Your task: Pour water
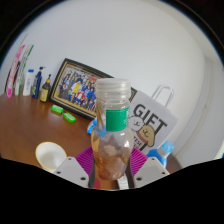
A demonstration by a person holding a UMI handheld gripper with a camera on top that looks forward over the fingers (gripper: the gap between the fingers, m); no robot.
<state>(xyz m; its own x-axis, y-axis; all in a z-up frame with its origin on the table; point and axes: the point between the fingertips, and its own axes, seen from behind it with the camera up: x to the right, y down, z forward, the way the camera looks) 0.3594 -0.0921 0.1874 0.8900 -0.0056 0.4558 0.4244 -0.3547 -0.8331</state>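
Wooden tabletop [25, 125] stretches out beyond my fingers, with a framed photograph [76, 88] leaning against the pale wall, a white gift bag [152, 120] just beyond the gripper [111, 168] to its right, and a small white cup [50, 154] sitting close by its left finger. I have a clear plastic bottle [112, 125] standing upright between my fingers, its long axis vertical and its neck pointing straight up, away from me. Both fingers appear to press against its lower body, so I judge I am clamped on it. It looks light, with thin walls that could give under pressure and a smooth skin that may slip, so I want my hold low on the body, below the green label [117, 118], firm but not crushing. I cannot tell how much water it holds, so the weight may shift as I tilt toward the cup.
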